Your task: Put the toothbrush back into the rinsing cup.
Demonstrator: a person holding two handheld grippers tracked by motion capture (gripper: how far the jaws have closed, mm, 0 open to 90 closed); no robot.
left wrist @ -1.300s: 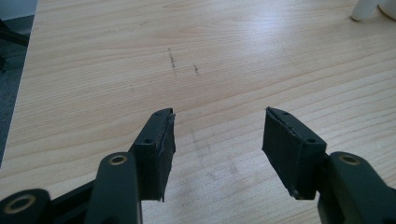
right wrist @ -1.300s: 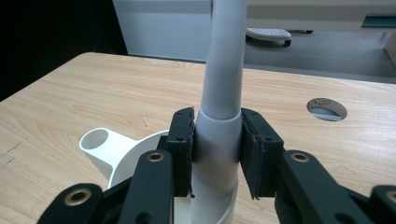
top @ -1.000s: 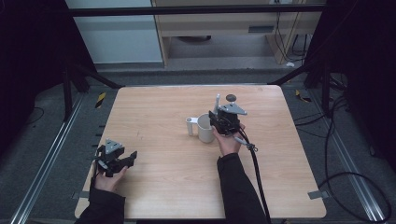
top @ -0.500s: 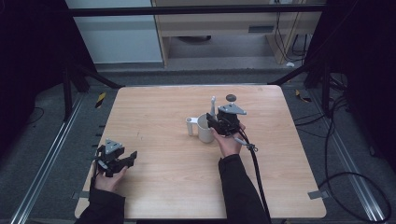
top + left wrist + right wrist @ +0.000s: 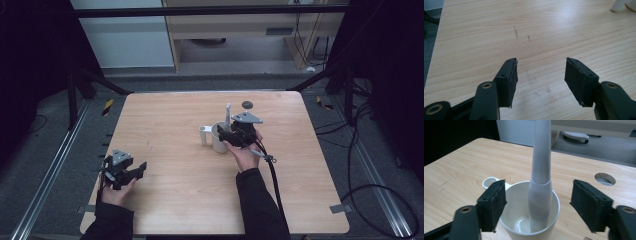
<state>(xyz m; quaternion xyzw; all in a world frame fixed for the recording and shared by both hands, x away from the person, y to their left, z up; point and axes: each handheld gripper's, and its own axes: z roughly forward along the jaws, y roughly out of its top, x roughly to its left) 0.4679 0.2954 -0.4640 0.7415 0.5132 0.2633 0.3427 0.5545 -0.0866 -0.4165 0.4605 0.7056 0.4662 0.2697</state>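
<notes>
A white mug (image 5: 216, 142) (image 5: 554, 203) with its handle (image 5: 204, 135) to the left stands mid-table. A pale grey tapered stick (image 5: 228, 113) (image 5: 540, 172) leans upright inside it. My right gripper (image 5: 224, 134) (image 5: 538, 200) sits at the mug's near right rim. Its jaws have just been opening and now stand wide, with the stick between them but untouched. My left gripper (image 5: 141, 170) (image 5: 540, 72) rests low over the bare wood at the front left, open and holding nothing.
The wooden table (image 5: 165, 120) has a round cable hole (image 5: 247, 104) (image 5: 605, 179) just behind the mug. A black cable (image 5: 272, 175) trails from the right gripper along the forearm. Metal rails and dark floor surround the table.
The right gripper's jaws have spread apart off the stick, which now stands free in the mug. The left gripper has stayed where it was.
</notes>
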